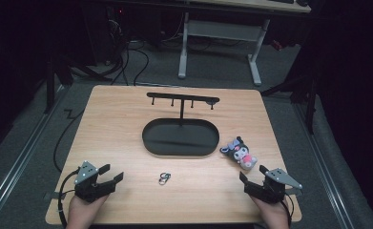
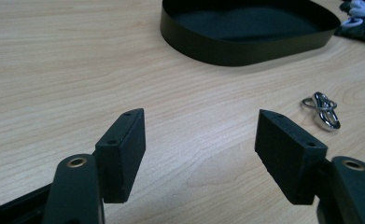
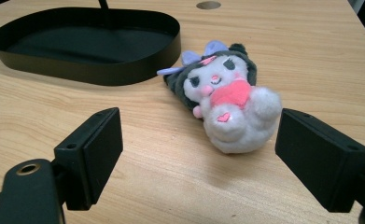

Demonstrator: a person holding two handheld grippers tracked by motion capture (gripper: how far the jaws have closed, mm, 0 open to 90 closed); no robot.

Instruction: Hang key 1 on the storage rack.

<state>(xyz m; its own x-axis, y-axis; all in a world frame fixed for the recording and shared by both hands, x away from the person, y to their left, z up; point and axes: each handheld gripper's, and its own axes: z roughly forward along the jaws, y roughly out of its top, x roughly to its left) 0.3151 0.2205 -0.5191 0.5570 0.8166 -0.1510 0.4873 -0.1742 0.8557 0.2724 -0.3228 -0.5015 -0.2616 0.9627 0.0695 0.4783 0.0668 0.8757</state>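
- Resting near the table's front right corner, the right gripper point(image 1: 252, 177) has its two black jaws spread wide with nothing between them.
- Just ahead of those jaws lies the small white-and-pink plush toy with a dark hood point(image 3: 222, 100), on its back on the light wooden table point(image 1: 127, 119), apart from both pads.
- Its long axis runs diagonally, feet towards the right gripper, hooded head towards the black oval tray with a hook stand point(image 1: 150, 143).
- The left gripper point(image 1: 111, 173), jaws likewise spread and empty, sits well apart from the toy; the small metal ring clip point(image 2: 322, 111) lies nearer to it.
- Judgement: the right hand has the shorter reach to the toy.
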